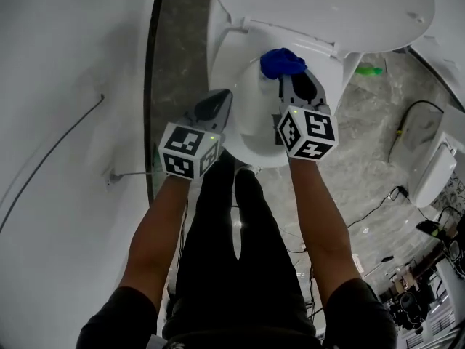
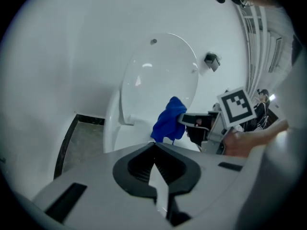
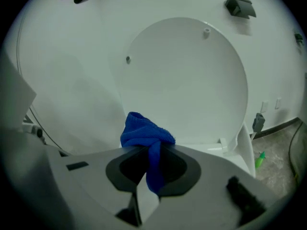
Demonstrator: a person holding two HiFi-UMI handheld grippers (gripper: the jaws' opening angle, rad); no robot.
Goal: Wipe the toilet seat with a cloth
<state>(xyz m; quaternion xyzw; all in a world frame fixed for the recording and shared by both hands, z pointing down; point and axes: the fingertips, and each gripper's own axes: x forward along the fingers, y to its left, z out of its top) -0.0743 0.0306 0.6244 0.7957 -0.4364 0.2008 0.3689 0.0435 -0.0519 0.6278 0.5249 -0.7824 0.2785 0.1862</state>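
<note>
The white toilet (image 1: 251,140) has its lid (image 1: 327,6) raised against the wall. My right gripper (image 1: 290,77) is shut on a bunched blue cloth (image 1: 282,62) and holds it over the bowl, near the rear of the seat. In the right gripper view the cloth (image 3: 144,133) hangs pinched between the jaws, with the lid (image 3: 187,80) behind it. My left gripper (image 1: 225,97) hovers at the seat's left edge, shut and holding nothing. The left gripper view shows its jaws (image 2: 154,145) together, with the cloth (image 2: 168,121) and right gripper (image 2: 184,120) ahead.
A white wall (image 1: 58,122) runs along the left with a thin cable on it, and a dark strip (image 1: 151,86) borders the grey floor. A green object (image 1: 369,70) lies on the floor right of the toilet. Cables (image 1: 414,115) and a white fixture (image 1: 432,169) sit further right.
</note>
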